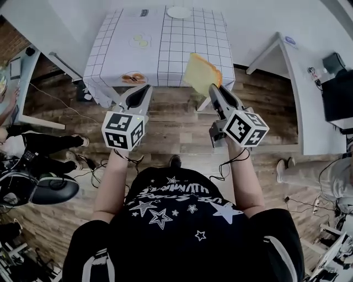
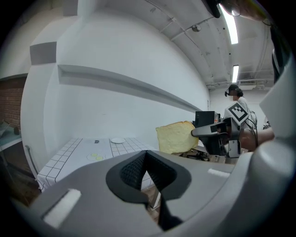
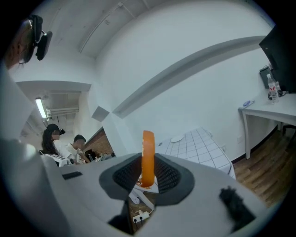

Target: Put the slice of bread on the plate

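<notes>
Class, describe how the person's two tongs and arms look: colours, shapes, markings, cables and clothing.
The left tongs and right tongs are alike: grey, tapering jaws lined with black ribbed pads, each carrying a white cube printed with black square markers. Thin black cables trail from both handles. The person wears a black short-sleeved T-shirt with white stars and lettering.

I see the slice of bread (image 1: 201,71), pale yellow with a tan crust, held upright on edge in my right gripper (image 1: 213,88), upper centre of the head view. The round white plate (image 1: 178,12) lies flat at the top edge.
</notes>
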